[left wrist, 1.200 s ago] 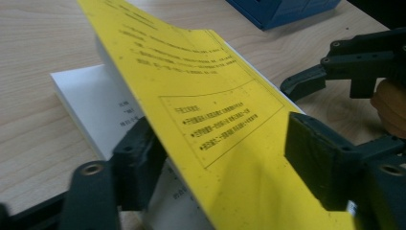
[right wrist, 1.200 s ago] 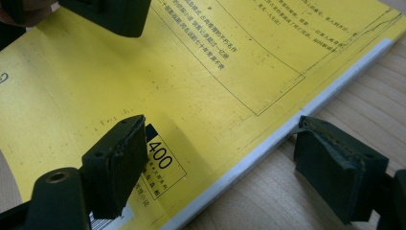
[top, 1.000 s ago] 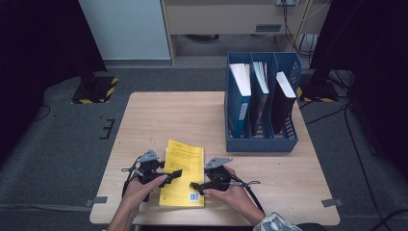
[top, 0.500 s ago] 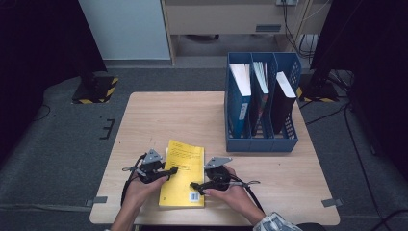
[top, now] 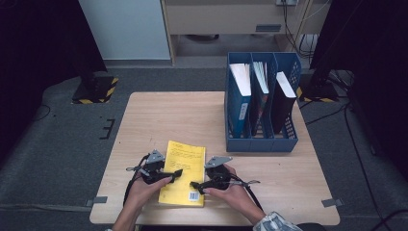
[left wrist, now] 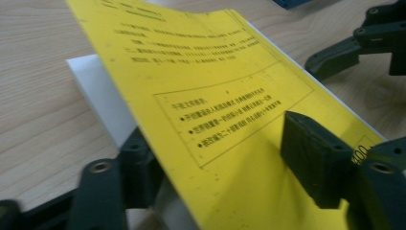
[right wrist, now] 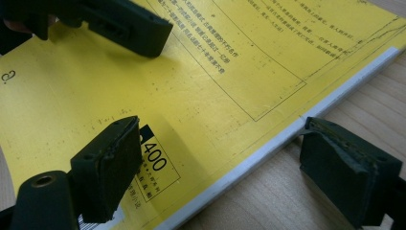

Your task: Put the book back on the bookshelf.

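A pale wooden surface (top: 192, 120) in a dim, grey-floored room.

You face a light wood surface that stands on a grey carpeted floor (top: 62, 139), with bits of grey tape (top: 100, 199) stuck beside its near corners. Beyond it you see a pale blue-white panel (top: 125, 29) and a beige cabinet (top: 226, 17) along the far side. To your left a dark stand rests on a base with yellow-black hazard stripes (top: 96, 90); another such base (top: 315, 92) sits at your right, with black cables (top: 356, 144) trailing over the floor. Both outer sides lie in deep shadow.

A wooden table (top: 192, 120) bears a yellow book (top: 185, 166) and a blue file rack (top: 262, 142).
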### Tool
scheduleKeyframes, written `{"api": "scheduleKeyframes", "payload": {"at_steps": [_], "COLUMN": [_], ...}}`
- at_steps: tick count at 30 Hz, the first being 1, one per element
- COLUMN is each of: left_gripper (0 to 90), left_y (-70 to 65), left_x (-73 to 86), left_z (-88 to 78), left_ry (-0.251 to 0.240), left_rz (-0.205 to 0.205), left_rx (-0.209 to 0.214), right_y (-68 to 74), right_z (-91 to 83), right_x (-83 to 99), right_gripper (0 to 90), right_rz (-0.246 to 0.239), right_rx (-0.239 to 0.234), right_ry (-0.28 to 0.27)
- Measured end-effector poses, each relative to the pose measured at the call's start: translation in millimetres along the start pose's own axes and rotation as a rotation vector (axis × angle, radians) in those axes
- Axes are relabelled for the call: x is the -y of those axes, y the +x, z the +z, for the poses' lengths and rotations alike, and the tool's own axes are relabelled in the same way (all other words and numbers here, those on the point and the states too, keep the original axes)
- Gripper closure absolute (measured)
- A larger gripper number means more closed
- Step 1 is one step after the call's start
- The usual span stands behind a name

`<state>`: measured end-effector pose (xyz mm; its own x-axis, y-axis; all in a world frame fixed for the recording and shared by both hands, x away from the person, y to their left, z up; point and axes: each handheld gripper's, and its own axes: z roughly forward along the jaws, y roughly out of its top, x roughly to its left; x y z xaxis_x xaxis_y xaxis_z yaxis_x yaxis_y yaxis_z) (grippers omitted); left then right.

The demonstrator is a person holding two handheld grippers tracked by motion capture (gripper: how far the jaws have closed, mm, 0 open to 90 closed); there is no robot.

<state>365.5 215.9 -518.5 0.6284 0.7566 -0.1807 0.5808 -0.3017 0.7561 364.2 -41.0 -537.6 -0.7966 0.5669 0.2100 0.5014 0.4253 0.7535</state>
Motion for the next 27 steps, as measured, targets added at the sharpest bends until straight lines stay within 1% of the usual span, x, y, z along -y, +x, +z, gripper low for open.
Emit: {"api": "scheduleKeyframes", "payload": {"at_steps": [3,4,6,7,9,10,13,15,18,19,20,21,22,24,27], "left_gripper": [47.2,47.2,53.2,59.2,63.0,63.0,68.0,72.1,75.4,76.8,77.9,77.9,79.9,80.9,83.5], "left_y": [0.7,0.9,1.0,1.4,1.0,0.6,-0.6,-0.3,0.3,0.6,0.6,0.2,-0.6,-2.3,-6.0], "left_x": [-0.3,-0.7,-2.0,-3.1,-3.6,-4.2,-6.0,-6.9,-7.8,-8.5,-8.5,-8.9,-9.6,-10.9,-13.2], "left_z": [-1.0,-1.6,-2.7,-4.7,-5.2,-5.8,-7.2,-8.4,-9.4,-10.5,-10.5,-11.2,-11.9,-13.4,-16.3], "left_ry": [-0.001,0.000,-0.005,-0.013,-0.017,-0.019,-0.022,-0.033,-0.033,-0.042,-0.042,-0.047,-0.052,-0.068,-0.104], "left_rz": [-0.002,-0.001,-0.008,-0.009,-0.009,-0.009,-0.001,-0.010,-0.010,-0.009,-0.009,-0.011,-0.010,-0.004,0.006], "left_rx": [-0.011,-0.018,-0.029,-0.033,-0.035,-0.038,-0.039,-0.027,-0.017,-0.007,-0.007,-0.004,-0.002,0.002,0.006], "right_y": [0.1,0.1,0.1,-0.3,-0.4,-0.4,-0.6,-0.9,-1.3,-1.4,-1.4,-1.8,-2.4,-2.8,-3.9], "right_z": [0.1,0.1,0.1,-0.1,0.0,0.0,-0.1,-0.1,0.6,0.7,0.7,0.6,0.7,0.6,0.1], "right_x": [0.0,0.0,0.0,-0.2,-0.2,-0.2,-0.3,-0.4,-1.1,-1.2,-1.2,-1.3,-1.5,-1.6,-1.9], "right_gripper": [14.5,14.5,14.5,14.5,14.4,14.4,14.3,14.1,12.8,12.3,12.3,11.9,10.4,10.3,9.8], "right_rz": [-0.001,-0.001,-0.001,-0.003,-0.003,-0.003,-0.002,-0.003,-0.005,-0.005,-0.005,-0.005,0.000,0.002,0.013], "right_rx": [0.001,0.001,0.002,-0.002,-0.002,-0.002,-0.003,-0.004,0.001,0.002,0.002,0.001,0.005,0.004,-0.003], "right_ry": [0.000,0.000,0.000,0.003,0.002,0.002,0.003,0.004,0.005,0.005,0.005,0.007,0.008,0.009,0.008]}}
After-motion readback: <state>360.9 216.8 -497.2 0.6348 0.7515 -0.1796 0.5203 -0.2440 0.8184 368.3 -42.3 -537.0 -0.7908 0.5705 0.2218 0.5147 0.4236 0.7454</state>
